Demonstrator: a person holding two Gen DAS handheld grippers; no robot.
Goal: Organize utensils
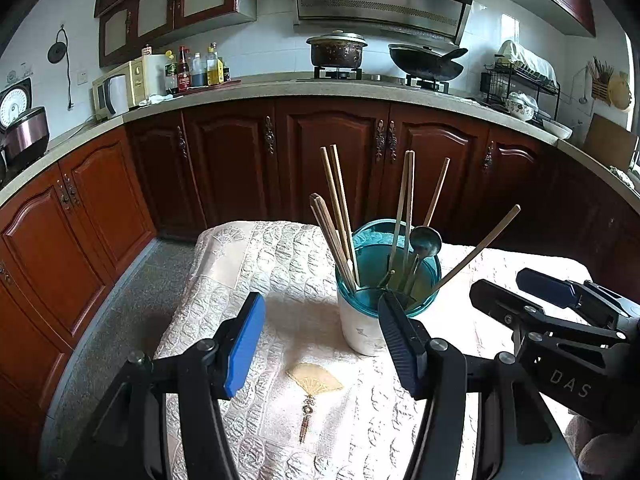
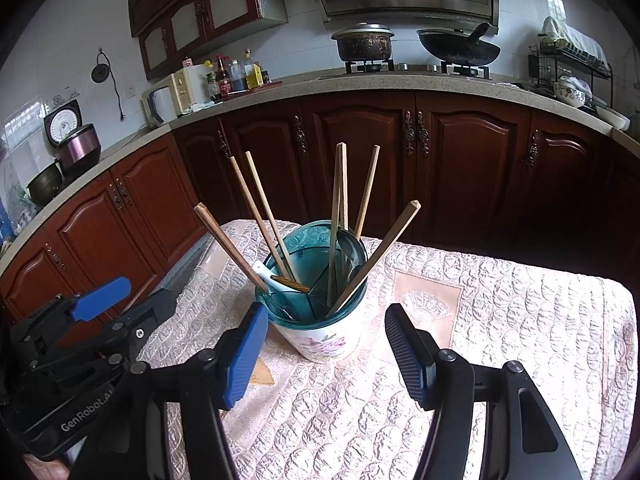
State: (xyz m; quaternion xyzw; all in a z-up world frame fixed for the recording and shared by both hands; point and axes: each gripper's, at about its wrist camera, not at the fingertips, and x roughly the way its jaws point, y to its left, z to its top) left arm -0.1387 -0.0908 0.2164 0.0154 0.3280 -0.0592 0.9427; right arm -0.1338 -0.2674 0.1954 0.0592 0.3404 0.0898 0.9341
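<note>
A white floral utensil holder with a teal insert (image 1: 362, 322) (image 2: 326, 334) stands on a table with a quilted cream cloth (image 1: 288, 272) (image 2: 500, 320). Several wooden chopsticks (image 1: 340, 208) (image 2: 264, 208) and a metal spoon (image 1: 425, 241) (image 2: 352, 246) stand in it; a white spoon (image 2: 266, 274) lies inside. My left gripper (image 1: 320, 340) is open and empty just in front of the holder. My right gripper (image 2: 326, 344) is open and empty, also just before it. Each gripper shows in the other's view, the right one (image 1: 520, 292) and the left one (image 2: 132, 300).
Dark red kitchen cabinets (image 1: 332, 152) under a stone counter (image 1: 280, 88) run behind the table. A pot (image 1: 337, 50) and a wok (image 1: 426, 62) sit on the stove. A microwave (image 1: 120, 88), bottles and a dish rack (image 1: 520, 84) are on the counter. Grey floor (image 1: 132, 300) lies left.
</note>
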